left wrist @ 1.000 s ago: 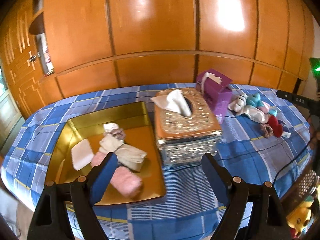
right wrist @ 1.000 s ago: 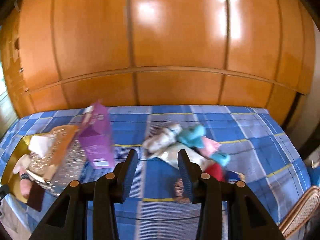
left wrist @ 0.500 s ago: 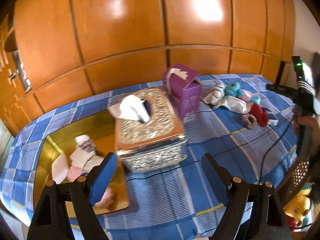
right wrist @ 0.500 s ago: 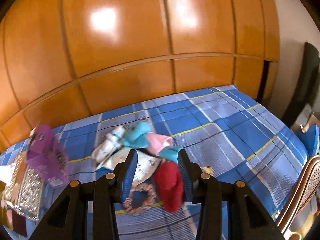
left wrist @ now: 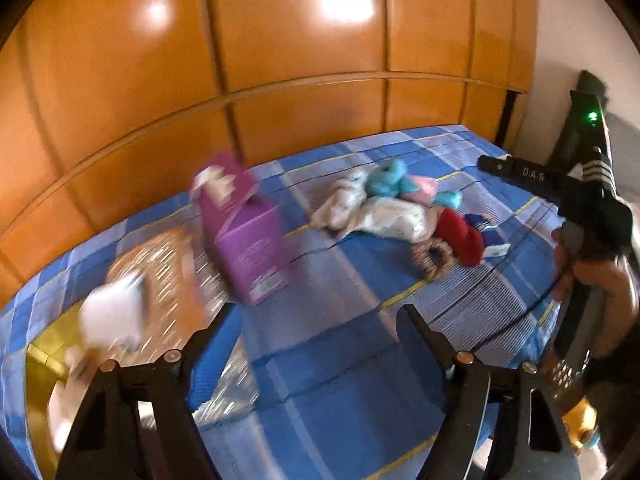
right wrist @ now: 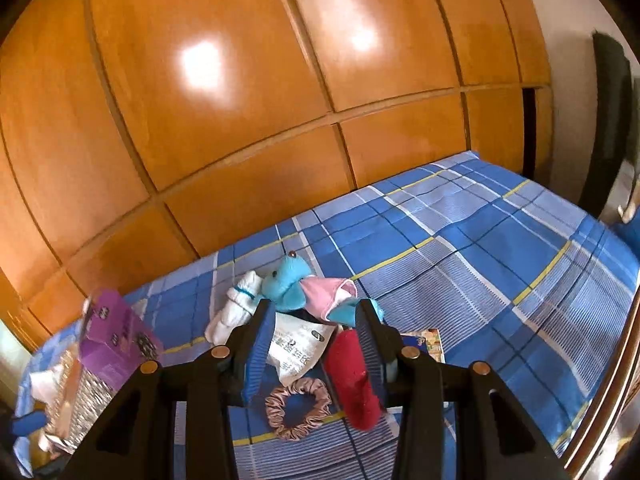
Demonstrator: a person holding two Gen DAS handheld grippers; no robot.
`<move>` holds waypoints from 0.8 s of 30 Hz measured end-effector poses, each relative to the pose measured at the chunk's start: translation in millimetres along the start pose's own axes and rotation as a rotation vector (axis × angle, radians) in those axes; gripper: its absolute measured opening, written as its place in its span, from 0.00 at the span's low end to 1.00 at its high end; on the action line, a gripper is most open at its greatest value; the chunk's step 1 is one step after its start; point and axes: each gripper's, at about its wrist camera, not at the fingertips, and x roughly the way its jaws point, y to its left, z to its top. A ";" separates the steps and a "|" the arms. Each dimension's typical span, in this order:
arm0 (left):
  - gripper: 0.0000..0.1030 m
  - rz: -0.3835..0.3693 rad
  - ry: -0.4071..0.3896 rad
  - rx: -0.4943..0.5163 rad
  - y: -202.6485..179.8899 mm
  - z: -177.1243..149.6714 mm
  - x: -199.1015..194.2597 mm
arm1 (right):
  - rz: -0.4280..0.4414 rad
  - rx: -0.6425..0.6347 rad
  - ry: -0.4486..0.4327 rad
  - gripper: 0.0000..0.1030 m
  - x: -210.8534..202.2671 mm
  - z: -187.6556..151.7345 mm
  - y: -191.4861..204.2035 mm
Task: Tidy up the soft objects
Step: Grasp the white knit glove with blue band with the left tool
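Left, gold tray (left wrist: 38,364) (blurred), purple box (left wrist: 250,248)

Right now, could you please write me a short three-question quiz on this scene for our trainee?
1. True or false: the red sock lies inside the gold tray.
2. Which thing lies nearest in front of the right gripper? A) scrunchie B) purple box C) tissue holder
3. Fill in: the pile of soft things rests on a blue ____ cloth.

Key: 1. False, it lies on the cloth. 2. A. 3. Checked.
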 end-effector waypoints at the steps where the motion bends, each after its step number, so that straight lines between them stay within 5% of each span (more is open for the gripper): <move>1: 0.77 -0.006 -0.001 0.012 -6.6 8.0 7.0 | 0.007 0.012 -0.005 0.40 -1.2 0.7 -1.6; 7: 0.68 -0.043 0.056 0.040 -34.1 53.2 63.2 | 0.051 0.054 0.003 0.40 -1.4 2.7 -6.6; 12: 0.52 -0.011 0.147 0.010 -35.9 87.5 130.3 | 0.094 0.093 0.019 0.41 -0.2 2.8 -12.2; 24: 0.59 0.100 0.269 0.040 -35.4 122.9 242.9 | 0.170 0.183 0.084 0.40 9.4 -0.2 -23.8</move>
